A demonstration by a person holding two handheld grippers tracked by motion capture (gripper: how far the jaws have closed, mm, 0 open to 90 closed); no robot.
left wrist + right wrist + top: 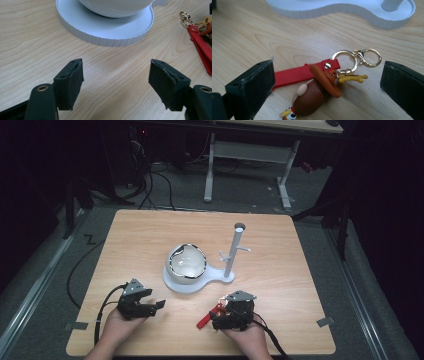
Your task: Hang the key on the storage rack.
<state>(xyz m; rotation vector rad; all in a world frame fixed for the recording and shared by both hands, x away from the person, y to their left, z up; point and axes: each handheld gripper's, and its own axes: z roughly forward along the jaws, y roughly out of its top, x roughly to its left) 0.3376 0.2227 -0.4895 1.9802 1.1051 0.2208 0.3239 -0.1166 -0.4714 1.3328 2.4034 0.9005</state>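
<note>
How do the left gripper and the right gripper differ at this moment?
The left gripper has bare table between its jaws; the right gripper has a keychain lying between its jaws, ungrasped. The left gripper faces the white stand's round base; the right gripper faces the end with the pole. Both are open and hand-held near the table's front edge.

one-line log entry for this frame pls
left gripper: open, empty | right gripper: open, straddling keychain on table | white stand: holds bowl
</note>
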